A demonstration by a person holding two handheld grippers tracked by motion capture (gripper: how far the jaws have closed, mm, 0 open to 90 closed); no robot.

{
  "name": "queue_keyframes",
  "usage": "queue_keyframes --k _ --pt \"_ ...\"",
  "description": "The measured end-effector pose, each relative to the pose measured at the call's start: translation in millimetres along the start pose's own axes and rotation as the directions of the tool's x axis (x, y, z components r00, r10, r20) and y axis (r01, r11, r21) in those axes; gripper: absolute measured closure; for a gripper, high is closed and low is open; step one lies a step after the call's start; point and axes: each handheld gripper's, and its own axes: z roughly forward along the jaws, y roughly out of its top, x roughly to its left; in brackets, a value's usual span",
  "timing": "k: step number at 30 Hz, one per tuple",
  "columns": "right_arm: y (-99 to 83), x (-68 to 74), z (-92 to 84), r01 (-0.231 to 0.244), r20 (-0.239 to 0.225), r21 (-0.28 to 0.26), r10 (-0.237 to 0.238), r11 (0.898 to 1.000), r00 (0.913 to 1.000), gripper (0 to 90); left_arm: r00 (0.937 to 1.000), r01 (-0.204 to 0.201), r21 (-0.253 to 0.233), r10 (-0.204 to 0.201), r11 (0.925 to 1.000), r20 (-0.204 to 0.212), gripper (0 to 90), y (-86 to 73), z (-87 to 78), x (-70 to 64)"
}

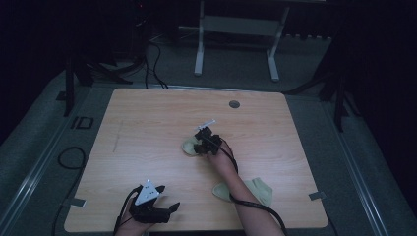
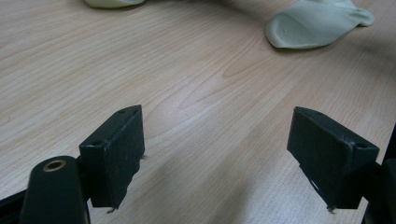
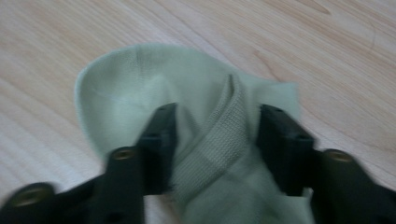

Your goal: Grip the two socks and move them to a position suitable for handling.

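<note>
A pale green sock (image 3: 196, 140) lies crumpled near the middle of the wooden table (image 1: 147, 128), with its ribbed cuff band folded up into a ridge. The right gripper (image 3: 215, 144) stands over it, jaws set partly apart on either side of that ridge — the fabric sits between them, but the pads are not pressed together on it, and whether either pad touches the cloth cannot be told. In the high view this gripper (image 1: 206, 140) is seen at the table's centre with the sock (image 1: 189, 146) showing just to its left, the person's right forearm (image 1: 241, 191) reaching out to it from the near edge.

A second pale green sock (image 1: 246, 191) lies flat toward the near right of the table, partly beneath that forearm. The left gripper view shows this second sock (image 2: 317, 23) at upper right, well apart from the jaws.

The left gripper (image 1: 150, 201) is held at the near left edge of the table — jaws spread wide, nothing between them, bare wood below (image 2: 215, 154).

A small round grommet (image 1: 234, 104) sits in the table near its far edge.
</note>
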Motion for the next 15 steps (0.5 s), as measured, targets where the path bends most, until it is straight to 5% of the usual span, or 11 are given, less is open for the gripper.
queue_keyframes --k 5,15 --pt "0.3 8.4 -1.4 0.046 0.019 0.004 -0.046 0.999 0.9987 79.5 1.0 0.002 -0.001 -0.002 1.0 -0.004 18.7 -0.1 -0.1 -0.2" --pt "0.5 -7.2 -34.6 0.002 -0.002 -0.026 -0.002 1.0 1.0 81.6 0.9998 0.02 -0.005 -0.02 0.9998 0.001 18.7 -0.5 0.8 2.0"
